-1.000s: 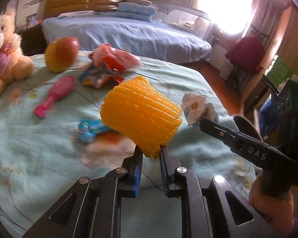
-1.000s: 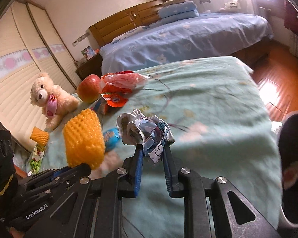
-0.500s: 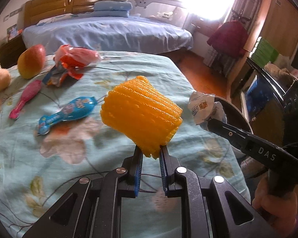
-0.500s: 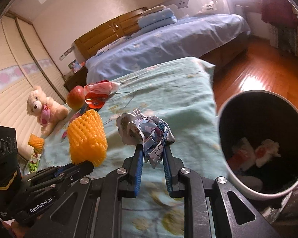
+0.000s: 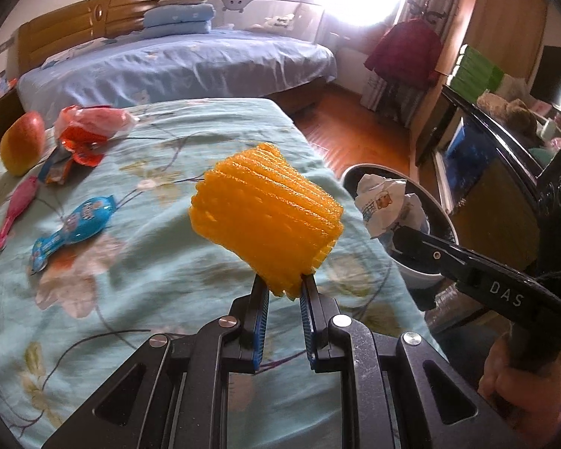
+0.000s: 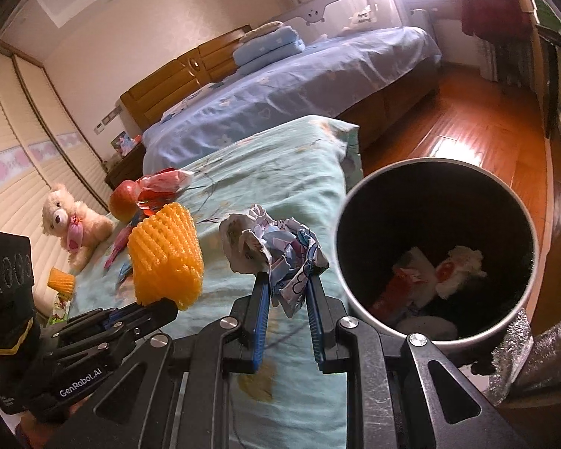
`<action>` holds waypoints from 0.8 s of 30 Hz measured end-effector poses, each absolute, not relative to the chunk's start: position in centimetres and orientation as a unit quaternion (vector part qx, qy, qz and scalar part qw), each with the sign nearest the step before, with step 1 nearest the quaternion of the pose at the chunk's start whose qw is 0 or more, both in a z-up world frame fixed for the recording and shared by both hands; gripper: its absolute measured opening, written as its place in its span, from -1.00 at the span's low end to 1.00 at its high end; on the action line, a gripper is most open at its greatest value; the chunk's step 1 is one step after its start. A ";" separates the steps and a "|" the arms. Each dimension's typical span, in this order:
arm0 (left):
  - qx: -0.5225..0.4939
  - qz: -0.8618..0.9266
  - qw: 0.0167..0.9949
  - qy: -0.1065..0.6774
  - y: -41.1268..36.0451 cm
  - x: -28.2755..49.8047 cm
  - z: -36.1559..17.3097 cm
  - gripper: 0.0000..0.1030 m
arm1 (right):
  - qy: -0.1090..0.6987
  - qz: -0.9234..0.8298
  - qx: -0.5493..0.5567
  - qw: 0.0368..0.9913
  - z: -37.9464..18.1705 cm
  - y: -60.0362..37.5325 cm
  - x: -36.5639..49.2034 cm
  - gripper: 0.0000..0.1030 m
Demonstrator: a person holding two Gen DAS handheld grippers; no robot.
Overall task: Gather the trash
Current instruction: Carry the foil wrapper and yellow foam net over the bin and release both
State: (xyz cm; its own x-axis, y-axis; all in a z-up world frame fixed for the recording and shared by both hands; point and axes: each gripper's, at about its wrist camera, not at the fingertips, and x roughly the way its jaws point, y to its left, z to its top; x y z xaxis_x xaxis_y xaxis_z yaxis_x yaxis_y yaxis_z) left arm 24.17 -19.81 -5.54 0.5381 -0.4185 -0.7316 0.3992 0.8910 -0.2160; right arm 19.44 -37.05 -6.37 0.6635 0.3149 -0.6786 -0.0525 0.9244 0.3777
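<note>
Both my grippers carry trash beside the bin.

My left gripper (image 5: 283,287) is clamped on the orange foam net (image 5: 266,217), above the teal bedspread (image 5: 161,262), where the blue wrapper (image 5: 71,226) lies. My right gripper (image 6: 288,280) pinches the crumpled paper (image 6: 271,250), just beside the open trash can (image 6: 435,331) that stands off the bed's right edge.

My left wrist camera looks forward and down along my left gripper (image 5: 283,292), close over the bed (image 5: 138,262), bin (image 5: 439,220) at right of frame. My right wrist camera looks likewise past my right gripper (image 6: 288,292). Both views share bed and bin (image 6: 435,247).
</note>
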 end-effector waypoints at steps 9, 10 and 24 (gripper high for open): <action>0.004 -0.248 0.873 0.419 -22.1 24.3 -5.4 -0.70 | 0.393 0.081 0.174 0.899 -6.3 -39.5 18.8 -0.62; 0.006 -0.249 0.873 0.419 -22.3 24.4 -5.4 -0.70 | 0.392 0.079 0.175 0.900 -6.3 -39.7 18.7 -0.62; 0.023 -0.267 0.867 0.420 -25.7 25.0 -5.4 -0.70 | 0.390 0.053 0.179 0.902 -6.2 -42.3 18.7 -0.62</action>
State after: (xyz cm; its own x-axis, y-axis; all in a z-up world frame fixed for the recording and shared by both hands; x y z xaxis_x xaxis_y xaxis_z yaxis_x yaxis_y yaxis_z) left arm 24.99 -25.72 -5.36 0.5050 -0.4437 -0.7404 0.4824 0.8564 -0.1843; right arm 18.67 -42.32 -6.15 0.6906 0.2347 -0.6841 0.0441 0.9305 0.3637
